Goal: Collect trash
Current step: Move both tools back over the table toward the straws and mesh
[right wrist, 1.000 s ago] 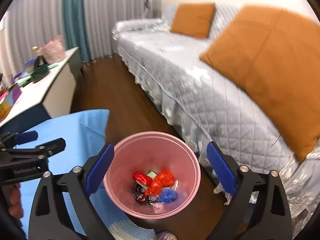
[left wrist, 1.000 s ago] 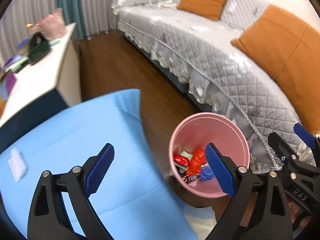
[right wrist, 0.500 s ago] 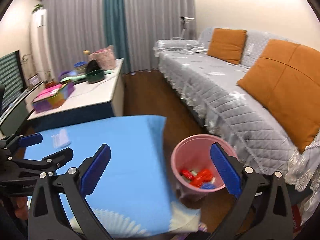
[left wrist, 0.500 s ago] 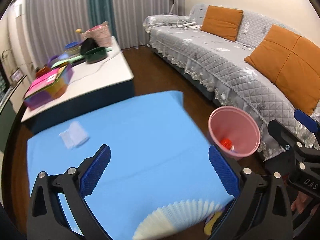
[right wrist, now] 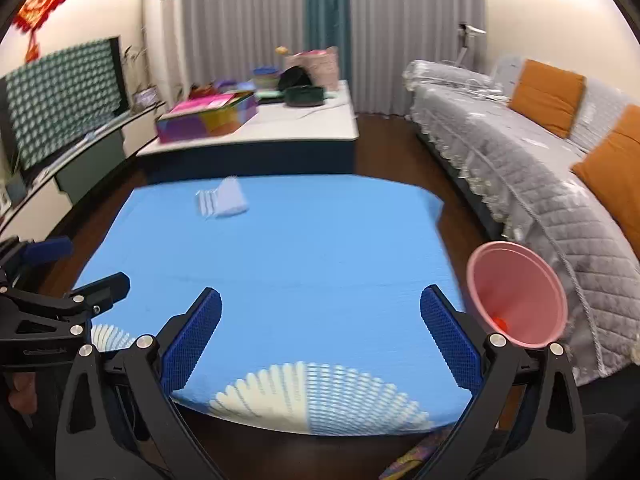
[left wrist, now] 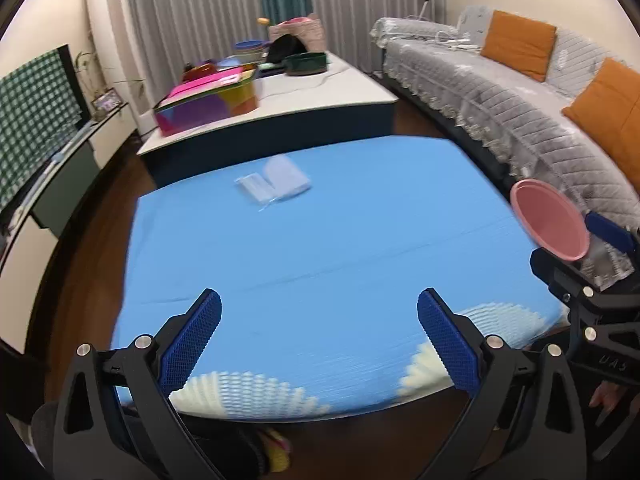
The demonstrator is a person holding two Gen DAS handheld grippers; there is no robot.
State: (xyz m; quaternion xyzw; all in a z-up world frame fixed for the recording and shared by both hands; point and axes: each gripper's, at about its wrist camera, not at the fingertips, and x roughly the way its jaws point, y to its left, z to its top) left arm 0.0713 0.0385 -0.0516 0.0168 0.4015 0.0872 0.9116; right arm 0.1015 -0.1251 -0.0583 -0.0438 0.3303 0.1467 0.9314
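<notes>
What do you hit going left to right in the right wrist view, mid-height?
Left gripper → white packet on the blue table → pink trash bin → grey sofa.

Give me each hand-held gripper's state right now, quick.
Left hand-held gripper: open, holding nothing.
Right hand-held gripper: open, holding nothing.

One pink bin [right wrist: 517,294]; one clear wrapper [left wrist: 276,182] on one blue table [left wrist: 340,248] — two orange cushions [left wrist: 518,44]; one sofa [left wrist: 520,116].
</notes>
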